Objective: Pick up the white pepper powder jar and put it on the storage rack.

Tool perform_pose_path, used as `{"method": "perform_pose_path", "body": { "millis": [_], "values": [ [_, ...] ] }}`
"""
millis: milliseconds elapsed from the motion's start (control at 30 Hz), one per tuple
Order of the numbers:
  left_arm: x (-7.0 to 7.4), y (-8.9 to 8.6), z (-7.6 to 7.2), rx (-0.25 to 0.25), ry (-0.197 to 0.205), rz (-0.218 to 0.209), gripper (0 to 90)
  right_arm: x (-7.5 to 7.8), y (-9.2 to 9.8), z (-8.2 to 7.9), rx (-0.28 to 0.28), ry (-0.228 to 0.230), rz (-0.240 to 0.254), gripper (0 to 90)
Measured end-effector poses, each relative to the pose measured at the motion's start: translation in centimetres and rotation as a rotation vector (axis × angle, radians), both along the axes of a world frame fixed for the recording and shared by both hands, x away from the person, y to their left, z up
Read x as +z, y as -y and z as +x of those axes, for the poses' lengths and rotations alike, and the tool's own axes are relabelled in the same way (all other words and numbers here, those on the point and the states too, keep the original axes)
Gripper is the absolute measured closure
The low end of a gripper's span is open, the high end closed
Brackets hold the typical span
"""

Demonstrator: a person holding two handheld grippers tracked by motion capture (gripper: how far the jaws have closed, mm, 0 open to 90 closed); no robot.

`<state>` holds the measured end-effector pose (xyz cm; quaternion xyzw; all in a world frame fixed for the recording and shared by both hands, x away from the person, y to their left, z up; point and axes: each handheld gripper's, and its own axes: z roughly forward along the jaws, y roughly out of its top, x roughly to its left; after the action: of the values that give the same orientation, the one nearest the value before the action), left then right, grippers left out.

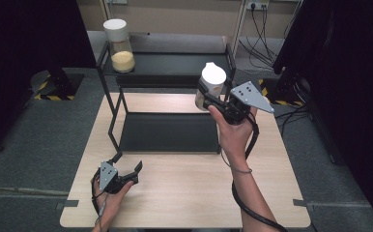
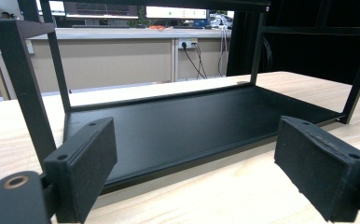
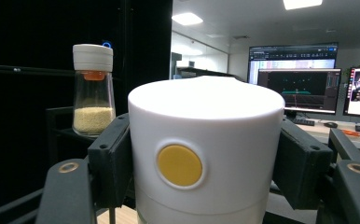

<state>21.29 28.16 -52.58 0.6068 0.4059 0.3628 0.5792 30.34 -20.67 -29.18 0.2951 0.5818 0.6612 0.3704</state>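
We see the right gripper (image 1: 212, 98) closed on a white-lidded jar (image 1: 210, 86), its two black jaws pressed against opposite sides of the lid. In the right gripper view the lid of this jar (image 3: 206, 144) sits squarely between the pads (image 3: 110, 158), with a round yellow button facing the camera. In the high view we find the jar held upright in the air, above the right end of the black rack (image 1: 167, 133) and level with its upper shelf, at about 1 o'clock from the table's centre. The person's right hand (image 1: 233, 133) grips the tool from below, and the cable hangs down along the forearm.

We note the left gripper (image 1: 131, 172) with its jaws spread wide and nothing between them. In the left gripper view the pads (image 2: 87, 163) stand well apart just over the wooden table (image 2: 225, 196), facing the rack's lower shelf (image 2: 192, 121), which is near but not touched. In the high view this gripper is at about 7 o'clock on the table (image 1: 184, 193), held by the left hand (image 1: 112, 195).

A second jar (image 1: 119, 45), clear with a white lid and pale yellow grains in its lower part, stands upright at the left end of the upper shelf, at about 11 o'clock. The right gripper view shows it (image 3: 93, 88) beyond and to the left of the held jar.
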Motion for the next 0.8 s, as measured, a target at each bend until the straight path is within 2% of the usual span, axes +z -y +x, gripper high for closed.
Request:
{"method": "perform_pose_path", "body": {
  "millis": [800],
  "values": [
    [0.0, 0.0, 0.0, 0.0, 0.001, 0.002, 12.2, 2.7, -0.7, 1.3, -0.026, 0.006, 0.001, 31.1]
  ]
}}
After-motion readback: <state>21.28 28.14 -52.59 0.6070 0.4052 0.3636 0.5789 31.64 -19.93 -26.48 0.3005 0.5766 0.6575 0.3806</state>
